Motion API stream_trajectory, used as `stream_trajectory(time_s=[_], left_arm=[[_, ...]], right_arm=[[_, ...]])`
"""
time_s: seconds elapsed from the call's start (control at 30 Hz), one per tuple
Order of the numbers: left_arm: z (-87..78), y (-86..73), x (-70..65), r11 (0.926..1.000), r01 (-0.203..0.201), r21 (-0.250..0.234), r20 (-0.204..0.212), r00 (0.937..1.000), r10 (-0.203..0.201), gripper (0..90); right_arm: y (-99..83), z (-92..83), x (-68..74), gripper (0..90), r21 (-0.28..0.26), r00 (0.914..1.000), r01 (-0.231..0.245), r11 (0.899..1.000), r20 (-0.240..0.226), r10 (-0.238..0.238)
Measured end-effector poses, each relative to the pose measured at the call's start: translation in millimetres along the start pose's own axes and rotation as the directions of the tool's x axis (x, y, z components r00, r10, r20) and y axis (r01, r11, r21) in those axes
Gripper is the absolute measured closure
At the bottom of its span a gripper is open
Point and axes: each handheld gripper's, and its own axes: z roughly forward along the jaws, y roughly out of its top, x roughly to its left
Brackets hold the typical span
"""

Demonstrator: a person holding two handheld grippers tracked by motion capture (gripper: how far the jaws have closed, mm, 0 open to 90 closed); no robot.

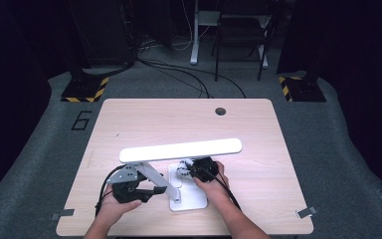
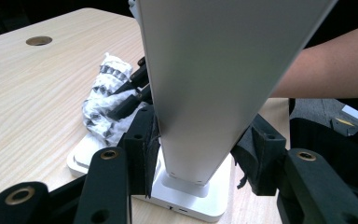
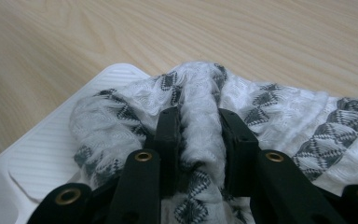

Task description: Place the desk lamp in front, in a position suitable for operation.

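A white desk lamp stands near the table's front edge, with its long lit head (image 1: 179,149) level above its flat white base (image 1: 191,199). My left gripper (image 2: 200,149) is shut on the lamp's slanted silver arm (image 2: 214,84) just above the base (image 2: 200,205); from above, this gripper (image 1: 144,191) sits left of the base. My right gripper (image 3: 199,135) is shut on a bunched fold of a white cloth with a grey pattern (image 3: 200,93), pressed onto the ribbed base (image 3: 51,149). The cloth (image 1: 183,169) and right gripper (image 1: 191,172) lie on the base's far side.
The light wooden table (image 1: 129,124) has a round cable hole (image 1: 221,111) near its far edge. Beyond the table are floor cables, two stand feet with yellow-black stripes (image 1: 84,89) and a chair. A person's forearm (image 2: 326,65) crosses behind the lamp arm.
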Motion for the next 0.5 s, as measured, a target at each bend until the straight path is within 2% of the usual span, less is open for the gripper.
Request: stream_trajectory(time_s=[0.1,0.3,0.4,0.5], left_arm=[[0.2,0.0,0.0,1.0000,0.000,-0.001,0.003,1.0000,0.000,53.1],[0.3,0.0,-0.3,1.0000,-0.004,-0.001,0.002,1.0000,0.004,53.1],[0.0,0.2,-0.2,1.0000,-0.005,0.003,0.005,1.0000,0.005,53.1],[0.0,0.1,-0.3,1.0000,-0.005,0.002,0.002,1.0000,0.005,53.1]], right_arm=[[-0.9,-1.8,-0.2,70.8,0.000,0.9999,0.015,1.000,0.003,-0.015],[-5.3,-8.9,4.0,70.4,0.012,0.9993,0.023,1.000,-0.029,-0.022],[-10.3,-16.3,8.5,70.4,0.018,0.9961,0.077,0.997,-0.045,-0.076],[-11.4,-19.5,9.7,70.4,0.033,0.9953,0.077,0.996,-0.061,-0.075]])
